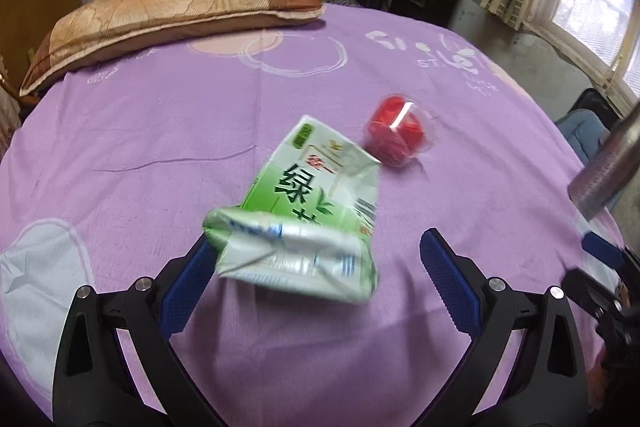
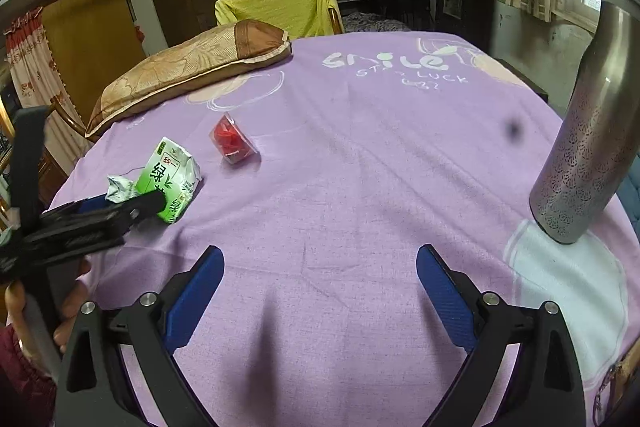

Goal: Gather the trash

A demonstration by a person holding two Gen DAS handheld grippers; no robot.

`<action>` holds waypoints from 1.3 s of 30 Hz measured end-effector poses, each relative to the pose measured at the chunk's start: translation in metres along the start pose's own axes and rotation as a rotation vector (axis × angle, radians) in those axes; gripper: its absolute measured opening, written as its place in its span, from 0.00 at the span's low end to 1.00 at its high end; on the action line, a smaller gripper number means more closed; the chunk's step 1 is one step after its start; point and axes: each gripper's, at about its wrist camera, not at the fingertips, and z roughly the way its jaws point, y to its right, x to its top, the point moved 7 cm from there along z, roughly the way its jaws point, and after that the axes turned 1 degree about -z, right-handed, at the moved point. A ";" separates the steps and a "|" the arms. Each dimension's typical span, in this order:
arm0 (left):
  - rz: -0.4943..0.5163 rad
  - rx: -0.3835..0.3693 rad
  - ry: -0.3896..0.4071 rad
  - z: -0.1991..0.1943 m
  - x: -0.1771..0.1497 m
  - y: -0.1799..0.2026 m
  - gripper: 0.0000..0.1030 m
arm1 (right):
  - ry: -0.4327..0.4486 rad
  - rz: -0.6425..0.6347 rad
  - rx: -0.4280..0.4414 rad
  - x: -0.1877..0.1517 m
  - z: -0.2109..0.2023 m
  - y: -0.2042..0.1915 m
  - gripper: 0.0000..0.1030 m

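A crumpled green and white tea carton (image 1: 308, 211) lies on the purple bedsheet (image 1: 160, 155), its torn end between the fingers of my left gripper (image 1: 320, 259). The jaws stand wide open around it, the left pad against its corner. A red object in a clear plastic cup (image 1: 396, 135) lies just beyond the carton. In the right wrist view the carton (image 2: 170, 183) and the red cup (image 2: 234, 143) lie at the left, with the left gripper (image 2: 132, 205) at the carton. My right gripper (image 2: 320, 287) is open and empty over bare sheet.
A brown and gold pillow (image 1: 168, 15) lies at the far left of the bed. A tall steel flask (image 2: 588, 131) stands at the right. A chair with a yellow cover (image 2: 280, 11) stands behind the bed. A window and curtains are at the right.
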 end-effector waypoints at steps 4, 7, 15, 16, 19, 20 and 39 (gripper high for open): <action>-0.011 0.067 -0.041 0.013 -0.005 -0.014 0.94 | -0.017 0.001 0.010 -0.003 0.004 -0.002 0.93; -0.029 0.097 -0.041 0.011 -0.005 -0.026 0.93 | -0.023 -0.022 -0.005 -0.005 0.007 -0.005 0.93; -0.089 0.181 -0.030 -0.014 -0.007 -0.083 0.82 | -0.033 -0.032 -0.026 -0.008 0.010 -0.002 0.93; -0.107 0.171 -0.026 -0.019 -0.008 -0.088 0.82 | -0.032 -0.031 -0.026 -0.008 0.010 -0.002 0.93; -0.131 0.120 0.023 -0.032 -0.005 -0.091 0.82 | -0.030 -0.032 -0.021 -0.008 0.009 -0.003 0.93; -0.126 0.091 0.039 -0.036 -0.004 -0.086 0.82 | -0.029 -0.035 -0.019 -0.008 0.008 -0.003 0.93; 0.040 0.134 -0.015 -0.003 -0.012 -0.035 0.94 | -0.026 -0.038 -0.018 -0.007 0.007 -0.005 0.93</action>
